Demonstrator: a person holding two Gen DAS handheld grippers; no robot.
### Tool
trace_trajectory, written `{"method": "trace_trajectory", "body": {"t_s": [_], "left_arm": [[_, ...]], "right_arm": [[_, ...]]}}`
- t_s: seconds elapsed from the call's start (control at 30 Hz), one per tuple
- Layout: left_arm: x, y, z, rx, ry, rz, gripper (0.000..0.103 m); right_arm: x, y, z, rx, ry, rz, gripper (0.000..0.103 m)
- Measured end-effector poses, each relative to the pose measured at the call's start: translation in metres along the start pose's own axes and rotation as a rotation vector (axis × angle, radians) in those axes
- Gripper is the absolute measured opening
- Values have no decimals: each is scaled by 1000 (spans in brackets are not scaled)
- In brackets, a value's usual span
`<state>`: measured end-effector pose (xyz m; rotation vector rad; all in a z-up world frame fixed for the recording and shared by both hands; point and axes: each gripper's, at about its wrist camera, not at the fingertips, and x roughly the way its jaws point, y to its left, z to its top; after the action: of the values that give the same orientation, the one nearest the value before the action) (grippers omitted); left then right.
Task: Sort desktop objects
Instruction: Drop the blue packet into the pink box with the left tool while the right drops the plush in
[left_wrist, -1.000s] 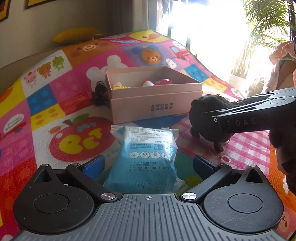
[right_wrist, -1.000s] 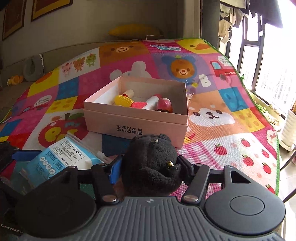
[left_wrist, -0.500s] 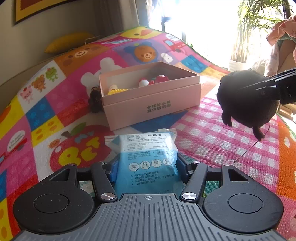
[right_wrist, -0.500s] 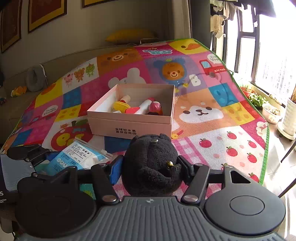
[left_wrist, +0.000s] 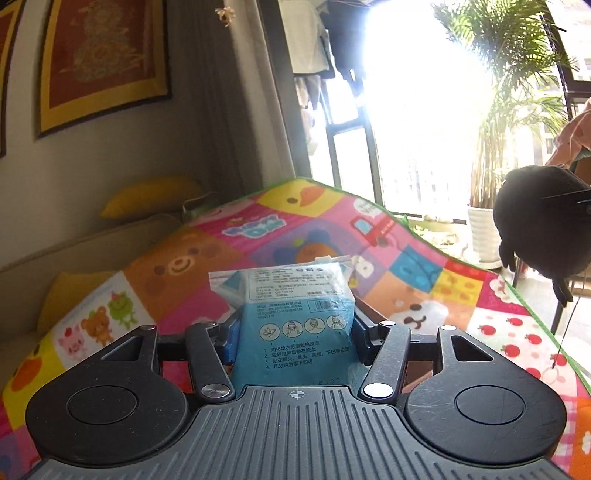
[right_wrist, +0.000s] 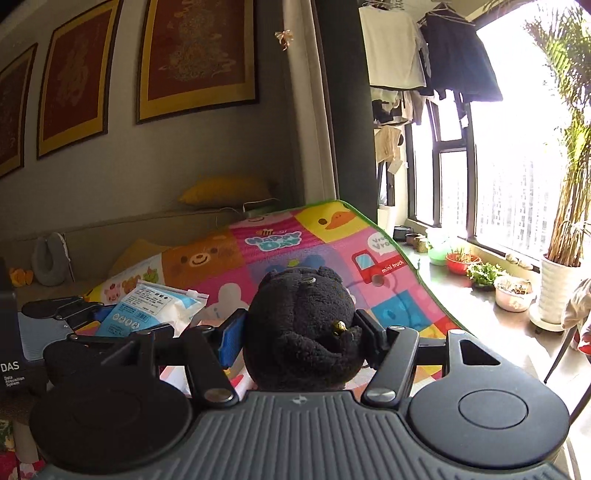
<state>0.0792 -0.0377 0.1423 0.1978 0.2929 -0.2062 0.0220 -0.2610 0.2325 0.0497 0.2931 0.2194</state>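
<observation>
The blue packet (left_wrist: 295, 325) is clamped in the left gripper (left_wrist: 291, 332), whose jaws have just closed on it, and is held above the mat (left_wrist: 417, 258). The black plush toy (right_wrist: 301, 328) is gripped by the right gripper (right_wrist: 299, 336). Both remain to be placed; no box is in view.

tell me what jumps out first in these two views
A fuzzy black plush toy fills the middle of the right wrist view, squeezed in the right gripper and held up off the patchwork cartoon mat. In the left wrist view a blue and white sachet stands clamped in the left gripper, also lifted above the mat. Behind both, a glaring bright window washes out the upper right.
</observation>
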Motion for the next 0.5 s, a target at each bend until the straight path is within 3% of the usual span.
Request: {"method": "trace_trajectory", "body": {"t_s": [0.03,0.13,0.23,0.37,0.5], "left_arm": [[15,3,4,-20,-1,-9,63],[48,8,3,-27,0,-37,91],[50,24,-14,-62,10,-13,95],[22,48,-54,-133,27,6,100],[8,61,-94,-188,64,2,101]], "right_arm": [[6,-1,4,8,2,8,62],[28,2,16,8,20,18,62],[48,5,20,1,42,4,62],[77,13,21,-20,79,3,62],[119,33,27,-15,140,40,62]]}}
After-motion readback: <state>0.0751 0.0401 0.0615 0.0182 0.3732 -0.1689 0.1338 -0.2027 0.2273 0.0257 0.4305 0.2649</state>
